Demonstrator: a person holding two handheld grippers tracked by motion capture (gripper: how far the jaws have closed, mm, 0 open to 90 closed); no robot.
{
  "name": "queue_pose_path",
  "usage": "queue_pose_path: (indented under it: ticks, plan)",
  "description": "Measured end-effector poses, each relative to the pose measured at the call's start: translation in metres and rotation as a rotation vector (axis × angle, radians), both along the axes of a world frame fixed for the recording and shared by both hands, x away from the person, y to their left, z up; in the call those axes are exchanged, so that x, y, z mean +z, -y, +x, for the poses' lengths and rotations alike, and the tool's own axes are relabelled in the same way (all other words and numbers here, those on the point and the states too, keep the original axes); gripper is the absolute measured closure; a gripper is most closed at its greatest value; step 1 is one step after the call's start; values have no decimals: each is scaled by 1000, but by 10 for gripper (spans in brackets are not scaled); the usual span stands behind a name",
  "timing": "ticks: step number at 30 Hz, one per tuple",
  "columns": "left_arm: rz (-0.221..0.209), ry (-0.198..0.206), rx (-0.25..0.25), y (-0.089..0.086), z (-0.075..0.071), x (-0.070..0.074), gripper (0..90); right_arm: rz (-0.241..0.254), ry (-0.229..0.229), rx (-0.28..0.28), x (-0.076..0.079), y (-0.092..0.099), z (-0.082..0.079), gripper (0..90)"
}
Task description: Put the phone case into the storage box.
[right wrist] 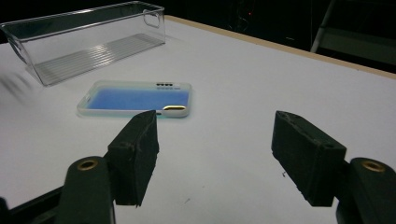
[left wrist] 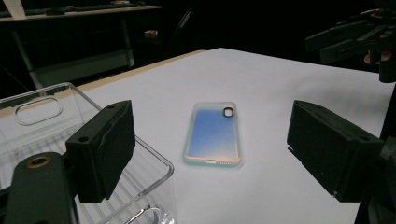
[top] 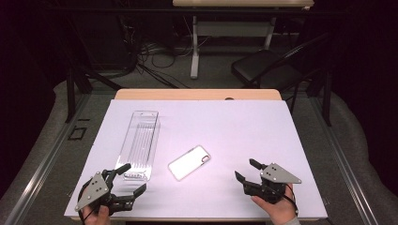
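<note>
Fingers released on both sides, nothing between them: I see the left gripper (top: pixel 126 182) low at the table's near left, jaws spread just beside the bin's near end, and the right gripper (top: pixel 248 169) at the near right, jaws apart over bare sheet. White sheet (top: pixel 244 126) covers the table. Clear plastic bin (top: pixel 139 145) lies lengthwise on the left side. Phone case (top: pixel 189 162) lies flat mid-table, between both grippers, apart from each.

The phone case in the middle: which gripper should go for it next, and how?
Probably the right gripper should ease toward the phone case: its jaws stand open and empty, pointing at the case, which lies flat and free beside the clear bin.
</note>
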State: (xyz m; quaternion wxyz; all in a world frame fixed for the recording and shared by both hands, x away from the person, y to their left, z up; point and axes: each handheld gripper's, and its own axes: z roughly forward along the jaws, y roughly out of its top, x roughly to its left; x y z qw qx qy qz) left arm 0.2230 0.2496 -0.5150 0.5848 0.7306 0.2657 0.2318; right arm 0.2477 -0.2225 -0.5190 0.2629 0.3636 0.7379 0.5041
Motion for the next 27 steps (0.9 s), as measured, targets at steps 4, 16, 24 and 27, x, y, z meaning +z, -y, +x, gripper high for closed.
queue_pose_path:
  ticks: [4, 16, 24, 27]
  plan:
    - [2, -2, 4, 0, -1, 0, 157, -27, -16, 1, 2, -7, 9, 321]
    - [2, -5, 17, -3, -2, 0, 157, -44, -51, 60, 13, -34, 35, 317]
    - [7, -5, 18, -2, -1, 0, 157, -58, -134, 125, 21, -51, 58, 437]
    - [7, -7, 16, -2, -1, -1, 157, -68, -161, 130, 23, -56, 66, 461]
